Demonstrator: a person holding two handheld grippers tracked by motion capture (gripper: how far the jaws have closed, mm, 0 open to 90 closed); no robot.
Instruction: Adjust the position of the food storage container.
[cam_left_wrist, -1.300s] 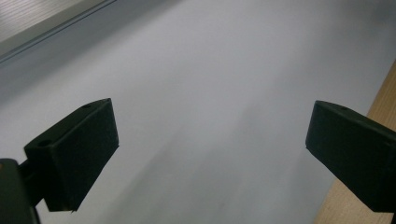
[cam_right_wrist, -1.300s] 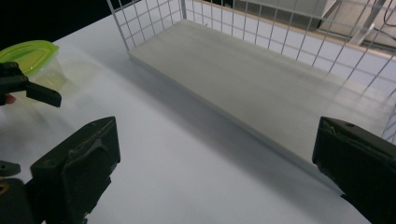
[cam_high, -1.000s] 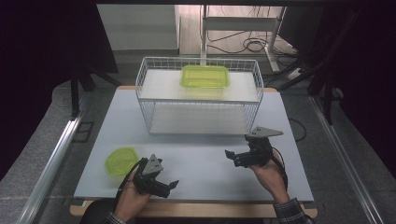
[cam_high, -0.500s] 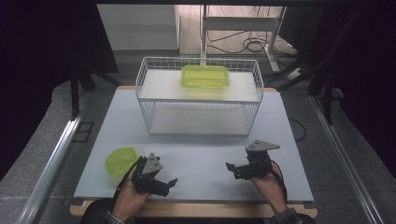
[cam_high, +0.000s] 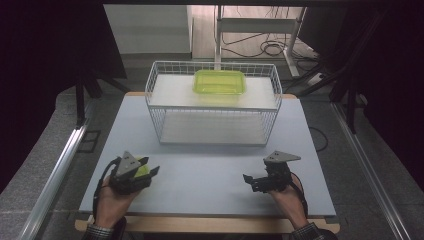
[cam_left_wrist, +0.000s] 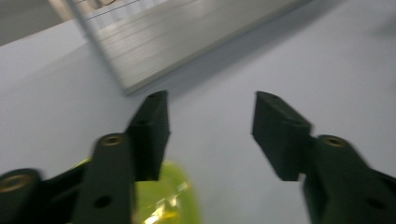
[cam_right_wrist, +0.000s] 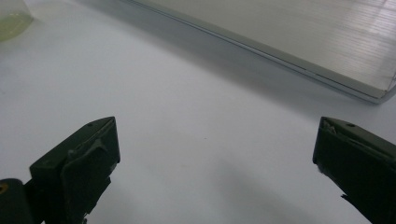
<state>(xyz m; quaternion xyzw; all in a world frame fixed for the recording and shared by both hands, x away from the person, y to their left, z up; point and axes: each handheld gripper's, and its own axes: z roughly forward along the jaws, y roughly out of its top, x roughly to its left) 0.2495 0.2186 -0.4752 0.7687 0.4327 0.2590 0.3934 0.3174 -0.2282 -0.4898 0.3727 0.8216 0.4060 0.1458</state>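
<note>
A small round yellow-green container (cam_high: 142, 170) sits near the table's front left, mostly covered by my left gripper (cam_high: 150, 166). In the left gripper view the container (cam_left_wrist: 163, 200) shows low down, behind and beneath the left-hand jaw. The left gripper (cam_left_wrist: 210, 105) has just been closing its jaws; bare table shows between the tips and no pad presses on the container. My right gripper (cam_high: 250, 182) rests low at the front right, and its jaws (cam_right_wrist: 215, 135) stand wide apart over bare table. A rectangular yellow-green tray (cam_high: 220, 81) lies inside the wire basket (cam_high: 212, 64).
The wire basket stands at the table's far middle, its base edge close ahead in both gripper views (cam_left_wrist: 187, 32) (cam_right_wrist: 303, 37). The pale table (cam_high: 210, 170) spreads between the two grippers. A metal rail (cam_high: 55, 175) runs along the left side.
My left gripper has moved left and up over the round container, hiding most of it, and its jaws stand narrower. The right gripper has sunk slightly toward the front edge.
</note>
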